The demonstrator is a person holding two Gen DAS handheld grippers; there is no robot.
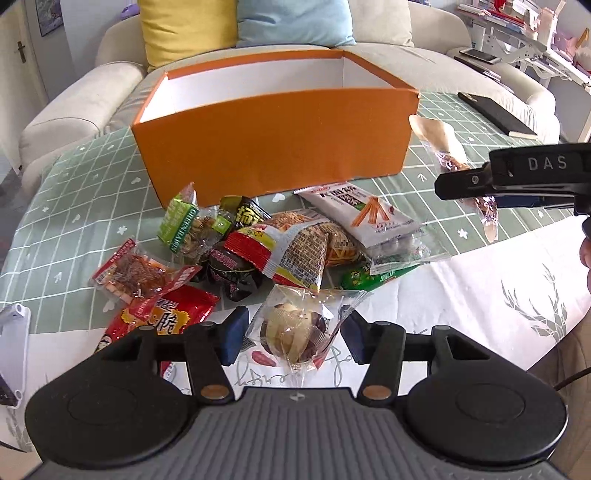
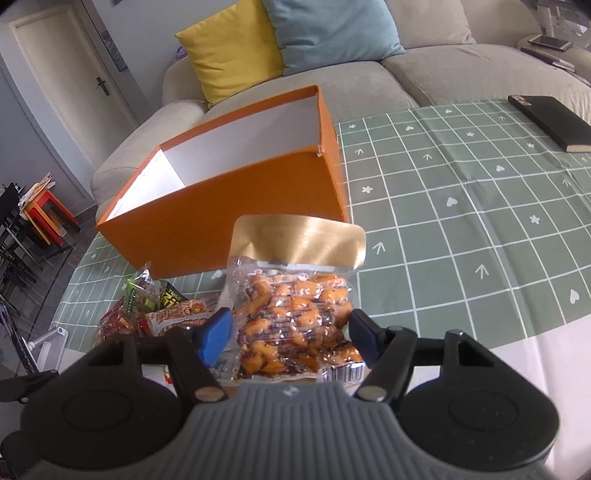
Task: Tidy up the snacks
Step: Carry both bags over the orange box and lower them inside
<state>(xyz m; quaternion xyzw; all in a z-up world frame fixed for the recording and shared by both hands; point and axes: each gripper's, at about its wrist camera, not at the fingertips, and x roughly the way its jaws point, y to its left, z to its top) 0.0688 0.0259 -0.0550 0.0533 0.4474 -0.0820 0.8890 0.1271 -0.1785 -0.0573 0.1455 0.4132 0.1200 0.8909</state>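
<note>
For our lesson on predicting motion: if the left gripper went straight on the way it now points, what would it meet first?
The left gripper already has a clear-wrapped pastry between its open fingers, so that comes first. Beyond it lies the snack pile, then the orange box. Depth is uncertain, so whether the fingers would pass above the pile is unclear.

A pale beige sofa (image 2: 424, 70) curves behind the table (image 2: 461, 206), which wears a green grid-patterned cloth, with a yellow cushion (image 2: 232, 55) and a light blue cushion (image 2: 328, 33) propped against the sofa's back. To the left, a white door (image 2: 62, 74) with a dark handle sits in a grey-white wall, and stacked red and orange stools (image 2: 44, 214) stand on the floor nearby. Daylight brightens a cluttered white desk (image 1: 532, 40) at the far right.
</note>
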